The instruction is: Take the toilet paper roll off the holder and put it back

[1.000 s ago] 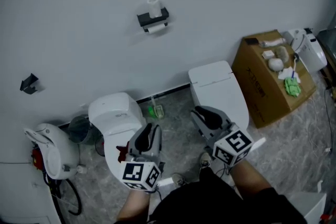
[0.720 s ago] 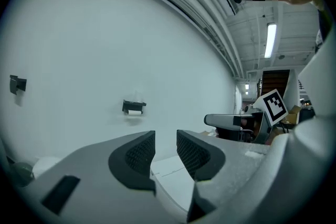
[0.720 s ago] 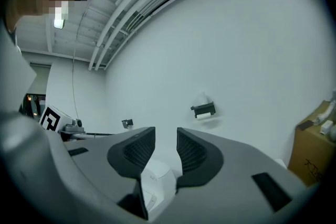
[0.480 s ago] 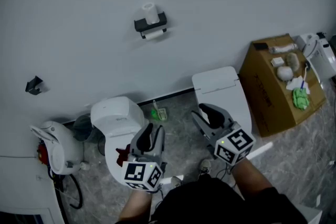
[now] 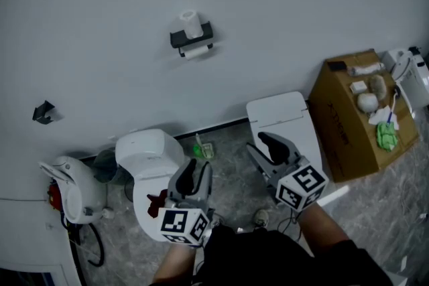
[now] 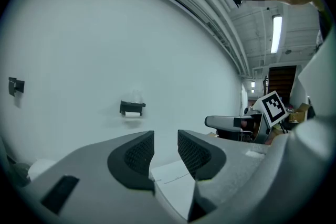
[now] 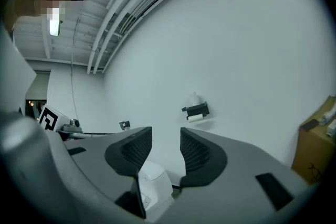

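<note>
Your left gripper (image 5: 196, 168) and right gripper (image 5: 258, 144) have shifted with you since a second ago, jaws just opening and empty, while the toilet paper roll (image 5: 196, 51) hangs in the wall holder (image 5: 192, 37) well apart, and a hasty reach could knock off the spare roll (image 5: 188, 21) standing on top.

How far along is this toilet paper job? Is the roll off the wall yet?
Nothing looks done yet. The toilet paper roll sits in its black holder on the wall, with a spare roll standing on top. In hand: the left gripper and right gripper are short of the wall, their jaws have just been opening, and nothing is between them. Left to do: reaching the holder, taking the roll off, putting it back.
</note>
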Action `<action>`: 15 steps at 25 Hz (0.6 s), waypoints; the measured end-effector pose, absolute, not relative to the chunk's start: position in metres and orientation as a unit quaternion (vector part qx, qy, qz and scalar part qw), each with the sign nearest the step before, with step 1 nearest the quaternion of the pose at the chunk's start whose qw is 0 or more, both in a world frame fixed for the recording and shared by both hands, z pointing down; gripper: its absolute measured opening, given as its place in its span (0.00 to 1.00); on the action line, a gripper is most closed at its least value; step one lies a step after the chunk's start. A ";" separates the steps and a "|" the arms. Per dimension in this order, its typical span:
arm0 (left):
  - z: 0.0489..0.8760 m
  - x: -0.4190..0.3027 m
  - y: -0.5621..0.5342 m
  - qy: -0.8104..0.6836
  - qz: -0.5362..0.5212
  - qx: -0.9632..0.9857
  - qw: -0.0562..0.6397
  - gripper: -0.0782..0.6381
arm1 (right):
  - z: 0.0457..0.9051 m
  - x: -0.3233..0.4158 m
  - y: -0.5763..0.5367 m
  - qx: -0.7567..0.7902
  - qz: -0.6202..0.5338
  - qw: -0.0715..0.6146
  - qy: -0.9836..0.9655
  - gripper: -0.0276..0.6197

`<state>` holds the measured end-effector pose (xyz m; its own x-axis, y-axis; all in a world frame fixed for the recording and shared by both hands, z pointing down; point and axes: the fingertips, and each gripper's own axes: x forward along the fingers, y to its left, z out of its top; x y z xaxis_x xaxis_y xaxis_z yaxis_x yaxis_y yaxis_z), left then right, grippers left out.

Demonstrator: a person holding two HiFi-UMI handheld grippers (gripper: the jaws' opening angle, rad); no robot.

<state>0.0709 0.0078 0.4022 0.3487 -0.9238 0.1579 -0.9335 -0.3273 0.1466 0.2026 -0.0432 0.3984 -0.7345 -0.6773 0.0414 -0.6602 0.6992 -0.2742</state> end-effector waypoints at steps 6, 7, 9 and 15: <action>0.406 0.027 -0.022 -0.563 0.013 0.819 0.109 0.29 | 0.402 0.159 -0.073 -0.374 -0.134 0.026 0.917 0.33; 0.405 0.017 -0.028 -0.560 0.011 0.821 0.109 0.29 | 0.402 0.150 -0.078 -0.379 -0.135 0.026 0.915 0.33; 0.403 -0.006 -0.041 -0.553 0.008 0.826 0.108 0.29 | 0.399 0.130 -0.089 -0.388 -0.135 0.027 0.911 0.34; 0.394 -0.075 -0.078 -0.535 -0.005 0.839 0.096 0.30 | 0.390 0.068 -0.123 -0.413 -0.123 0.021 0.902 0.35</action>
<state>-0.0753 -0.0783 0.3940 0.4274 -0.8992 0.0935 -0.8971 -0.4091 0.1669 0.0677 -0.1232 0.3897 -0.6576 -0.7507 0.0634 -0.7404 0.6284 -0.2387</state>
